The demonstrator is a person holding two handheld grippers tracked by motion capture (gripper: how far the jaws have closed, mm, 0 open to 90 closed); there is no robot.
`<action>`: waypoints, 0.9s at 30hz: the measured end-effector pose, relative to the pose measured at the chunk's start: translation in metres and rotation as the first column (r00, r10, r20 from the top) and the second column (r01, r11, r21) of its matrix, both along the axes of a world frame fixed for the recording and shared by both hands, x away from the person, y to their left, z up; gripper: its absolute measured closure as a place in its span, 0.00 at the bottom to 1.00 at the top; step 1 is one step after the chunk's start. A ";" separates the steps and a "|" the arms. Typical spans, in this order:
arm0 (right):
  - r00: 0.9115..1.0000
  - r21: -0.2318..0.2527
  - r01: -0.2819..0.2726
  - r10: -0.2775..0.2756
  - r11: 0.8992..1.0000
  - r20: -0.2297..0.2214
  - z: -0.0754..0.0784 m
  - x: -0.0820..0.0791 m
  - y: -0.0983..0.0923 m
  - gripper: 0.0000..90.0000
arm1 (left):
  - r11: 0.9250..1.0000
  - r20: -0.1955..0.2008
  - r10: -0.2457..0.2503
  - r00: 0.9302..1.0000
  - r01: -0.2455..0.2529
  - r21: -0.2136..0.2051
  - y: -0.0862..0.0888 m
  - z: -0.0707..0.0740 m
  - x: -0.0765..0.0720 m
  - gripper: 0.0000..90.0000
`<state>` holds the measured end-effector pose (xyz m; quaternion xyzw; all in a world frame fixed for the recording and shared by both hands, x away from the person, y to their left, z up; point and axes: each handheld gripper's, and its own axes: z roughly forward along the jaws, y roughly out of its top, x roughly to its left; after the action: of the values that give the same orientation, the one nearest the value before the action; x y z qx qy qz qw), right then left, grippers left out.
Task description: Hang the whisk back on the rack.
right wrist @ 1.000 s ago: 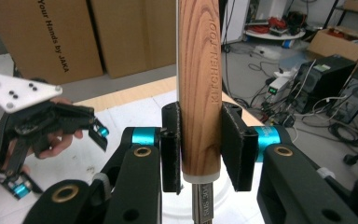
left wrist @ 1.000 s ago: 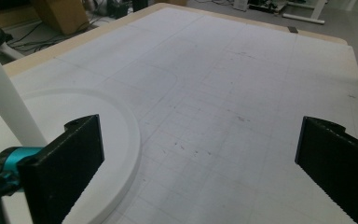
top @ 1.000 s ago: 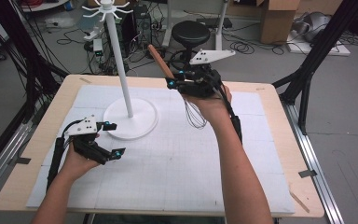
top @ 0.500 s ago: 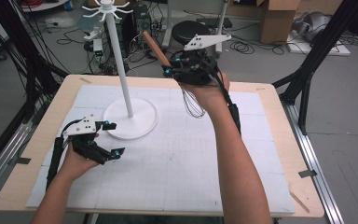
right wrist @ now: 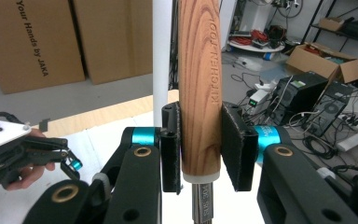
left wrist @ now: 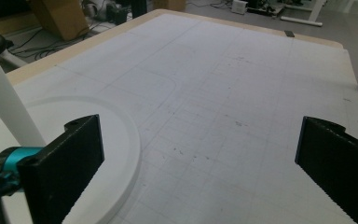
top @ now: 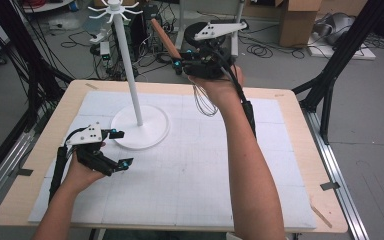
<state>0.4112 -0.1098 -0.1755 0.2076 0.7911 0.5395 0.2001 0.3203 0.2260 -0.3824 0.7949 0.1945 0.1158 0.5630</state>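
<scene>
Clamping a whisk's wooden handle between its two black jaws, the right gripper is raised above the far edge of the bench. Its jaws press flat against both sides of the handle, just above the pale collar where the wood meets a metal shank. In the high view the same right gripper holds the whisk aslant: the handle points up and away toward the left, while the wire loops hang below the hand, over the white mat.

Along the wood runs burned lettering, "KITCHEN TOOL". Stamped characters on the metal shank are too small to read. A cardboard box behind carries the printed line "Your Hands by JAKA".

A white stand with small hooks at its top rises from a round base on the mat's left part; its pole shows just behind the handle in the right gripper view.

The left gripper rests low over the mat near the bench's left front, just beside the stand's round base. Its jaws are spread wide with nothing between them, bare gridded mat showing in the gap, and one jaw lies in front of the base's rim.
</scene>
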 end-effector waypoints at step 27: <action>0.999 0.006 0.031 -0.031 0.999 0.010 0.017 0.018 0.022 0.79 | 1.000 0.006 0.013 1.000 -0.013 0.000 0.004 0.003 -0.001 0.02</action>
<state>0.4294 -0.0882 -0.1581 0.2178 0.7850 0.5398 0.2119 0.3195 0.2299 -0.3798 0.7931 0.1980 0.1217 0.5630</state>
